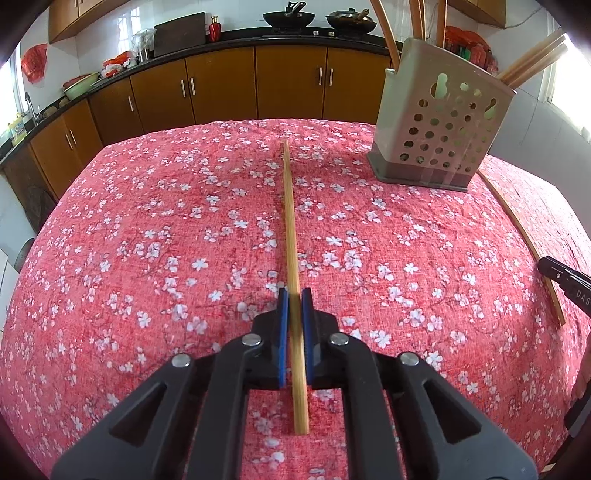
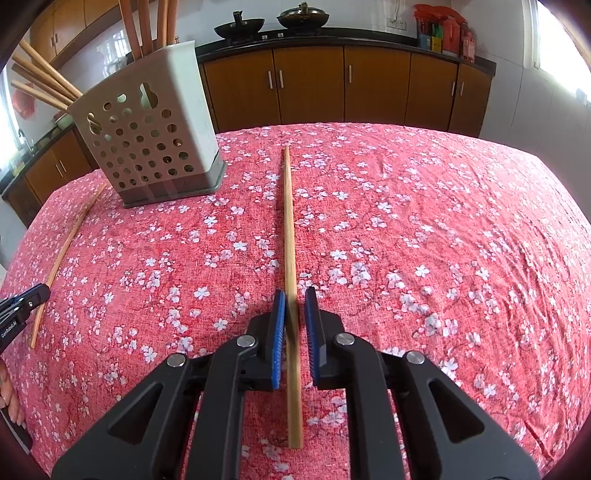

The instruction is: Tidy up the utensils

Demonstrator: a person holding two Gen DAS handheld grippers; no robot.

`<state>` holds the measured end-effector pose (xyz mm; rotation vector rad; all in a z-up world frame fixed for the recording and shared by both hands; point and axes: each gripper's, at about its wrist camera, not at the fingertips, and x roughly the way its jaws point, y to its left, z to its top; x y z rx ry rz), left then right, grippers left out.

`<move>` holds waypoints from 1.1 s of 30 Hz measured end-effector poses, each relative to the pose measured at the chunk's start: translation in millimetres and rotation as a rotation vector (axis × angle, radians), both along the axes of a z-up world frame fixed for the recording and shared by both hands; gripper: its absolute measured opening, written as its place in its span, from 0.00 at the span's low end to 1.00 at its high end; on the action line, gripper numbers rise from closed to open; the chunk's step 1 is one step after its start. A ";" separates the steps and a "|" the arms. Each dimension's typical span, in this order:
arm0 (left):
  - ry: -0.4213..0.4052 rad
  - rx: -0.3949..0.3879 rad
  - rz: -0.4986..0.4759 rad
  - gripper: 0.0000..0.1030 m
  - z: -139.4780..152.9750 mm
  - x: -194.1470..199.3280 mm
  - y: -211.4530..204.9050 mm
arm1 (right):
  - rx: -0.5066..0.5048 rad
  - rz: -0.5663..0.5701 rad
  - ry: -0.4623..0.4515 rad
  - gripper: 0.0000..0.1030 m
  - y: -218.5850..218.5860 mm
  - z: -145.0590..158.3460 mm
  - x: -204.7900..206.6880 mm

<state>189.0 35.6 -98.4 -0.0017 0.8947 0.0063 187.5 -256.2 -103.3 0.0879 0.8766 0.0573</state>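
Observation:
My left gripper (image 1: 294, 295) has its blue pads closed around a wooden chopstick (image 1: 291, 229) that lies pointing away on the red floral tablecloth. My right gripper (image 2: 294, 297) straddles a second wooden chopstick (image 2: 289, 229); its left pad touches the stick and a narrow gap shows at the right pad. A grey perforated utensil holder (image 1: 443, 129) with several chopsticks standing in it sits at the far right in the left wrist view and at the far left in the right wrist view (image 2: 147, 136). Each gripper's tip shows at the other view's edge.
The table (image 1: 147, 240) is covered by a red cloth with white flowers. Brown kitchen cabinets (image 1: 221, 85) and a dark counter with two woks (image 1: 288, 16) run behind it. My hand shows at the lower left edge of the right wrist view (image 2: 9, 398).

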 end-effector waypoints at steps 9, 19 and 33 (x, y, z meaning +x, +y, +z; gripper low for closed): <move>0.001 0.033 -0.012 0.08 0.7 -4.9 -1.1 | -0.019 0.008 0.001 0.10 -2.6 1.2 1.3; -0.144 -0.014 -0.053 0.08 57.2 -18.9 2.1 | 0.028 -0.013 -0.174 0.07 -17.1 59.5 -18.9; -0.367 -0.110 -0.083 0.07 143.8 -29.6 3.9 | 0.081 -0.037 -0.352 0.07 -30.1 111.5 -36.0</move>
